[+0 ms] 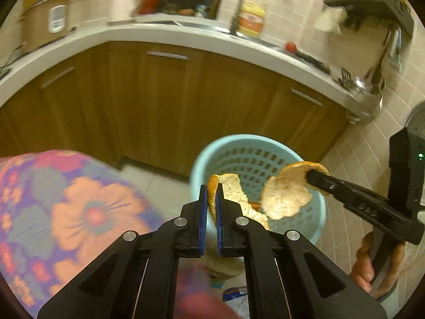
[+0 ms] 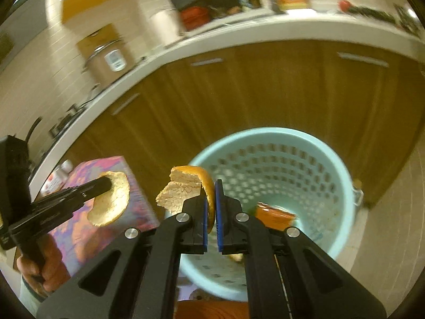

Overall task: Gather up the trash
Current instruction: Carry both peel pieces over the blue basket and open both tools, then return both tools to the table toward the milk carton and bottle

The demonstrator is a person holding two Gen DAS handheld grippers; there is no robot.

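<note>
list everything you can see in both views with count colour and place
peel piece in left claw: 1, orange, above basket
peel piece in right claw: 1, orange, beside basket rim
basket: 1, light blue, on floor by cabinets
orange packet: 1, in basket bottom
floral cloth: 1, purple and orange, left of basket
cabinets: brown, under white counter
left claw: 1, black, shut on peel
right claw: 1, black, shut on peel

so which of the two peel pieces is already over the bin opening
The orange peel in the right gripper: the left wrist view shows it against the blue basket interior. The left gripper's peel sits at the near rim.
</note>
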